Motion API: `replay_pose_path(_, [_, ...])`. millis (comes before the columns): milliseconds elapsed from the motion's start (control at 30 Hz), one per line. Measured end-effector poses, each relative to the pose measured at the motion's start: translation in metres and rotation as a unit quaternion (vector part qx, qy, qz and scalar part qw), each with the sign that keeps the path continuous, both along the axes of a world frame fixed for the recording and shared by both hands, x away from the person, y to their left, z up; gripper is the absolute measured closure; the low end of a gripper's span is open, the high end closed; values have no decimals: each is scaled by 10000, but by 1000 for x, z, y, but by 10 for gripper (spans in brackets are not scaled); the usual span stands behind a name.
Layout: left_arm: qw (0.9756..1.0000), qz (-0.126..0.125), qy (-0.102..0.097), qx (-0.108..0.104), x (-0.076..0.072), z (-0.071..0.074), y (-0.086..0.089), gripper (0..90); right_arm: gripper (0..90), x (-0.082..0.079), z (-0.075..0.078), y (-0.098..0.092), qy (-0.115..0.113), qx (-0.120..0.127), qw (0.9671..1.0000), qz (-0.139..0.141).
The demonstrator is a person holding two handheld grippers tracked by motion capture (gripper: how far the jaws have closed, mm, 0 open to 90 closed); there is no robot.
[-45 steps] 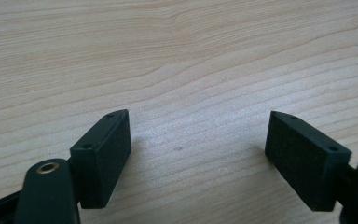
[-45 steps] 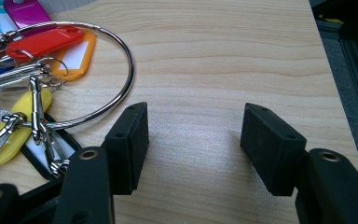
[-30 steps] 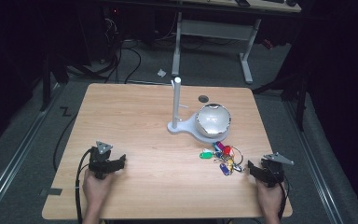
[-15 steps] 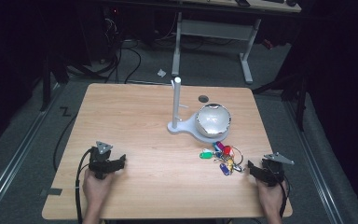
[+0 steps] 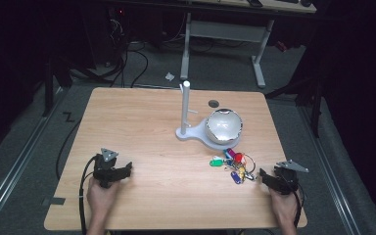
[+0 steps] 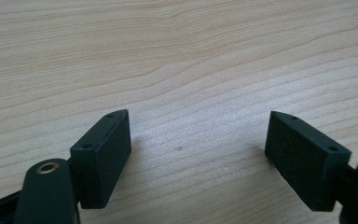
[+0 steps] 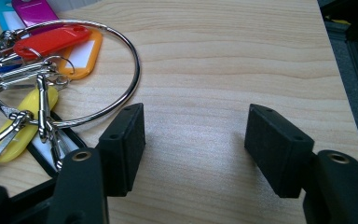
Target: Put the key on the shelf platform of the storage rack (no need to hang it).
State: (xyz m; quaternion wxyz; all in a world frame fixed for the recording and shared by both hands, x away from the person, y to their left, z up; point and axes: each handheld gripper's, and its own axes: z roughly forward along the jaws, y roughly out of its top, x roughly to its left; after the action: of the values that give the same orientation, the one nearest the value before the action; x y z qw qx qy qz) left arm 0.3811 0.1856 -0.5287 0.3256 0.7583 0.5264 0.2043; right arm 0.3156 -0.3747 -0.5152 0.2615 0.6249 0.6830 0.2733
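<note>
One worktop (image 5: pixel 142 122) of pale, fine-grained wood is seen from the high view, rectangular with rounded corners. Two tools are rested on its near part, one held in each hand: the left tool (image 5: pixel 123 171) at the near left, the right tool (image 5: pixel 263 176) at the near right, well apart from each other. Each is black, with two flat block-shaped pads, and a grey three-cornered plate is carried on top of each.

In the left gripper view the left tool (image 6: pixel 198 144) is released, its jaws spread wide with bare wood between them. In the right gripper view the right tool (image 7: pixel 195 135) is likewise released, with nothing between its jaws.

One bunch of keys (image 5: pixel 232 164) is laid on the worktop just beside the right tool. One large thin metal ring (image 7: pixel 93 74) is seen in the right gripper view, strung with smaller clips and glossy plastic tags; at least six tags can be counted, in cyan, magenta, red, orange, yellow and blue.

One white stand (image 5: pixel 186 110), a slim upright post on a flat base, is placed past the keys, and one shiny rounded metal bowl (image 5: pixel 223 125) is set on that base.
</note>
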Motion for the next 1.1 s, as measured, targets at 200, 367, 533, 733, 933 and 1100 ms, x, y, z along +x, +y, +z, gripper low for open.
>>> replay_pose_path(200, [10000,2,-1,1,0,0,0,229,449,-3,4,5,31,81,9999,129])
replay_pose_path(367, [10000,2,-1,0,0,0,0,229,449,-4,9,6,-3,145,9996,229])
replay_pose_path(533, [10000,1,-1,1,0,0,0,228,451,-3,18,18,-88,168,9988,446])
replay_pose_path(733, [10000,1,0,2,0,0,0,228,458,0,23,28,-108,228,9976,645])
replay_pose_path(933, [10000,1,-1,3,0,0,0,228,467,6,24,37,-103,252,9966,782])
replay_pose_path(1100, [10000,-1,-1,0,0,0,0,228,469,15,23,46,-38,285,9955,905])
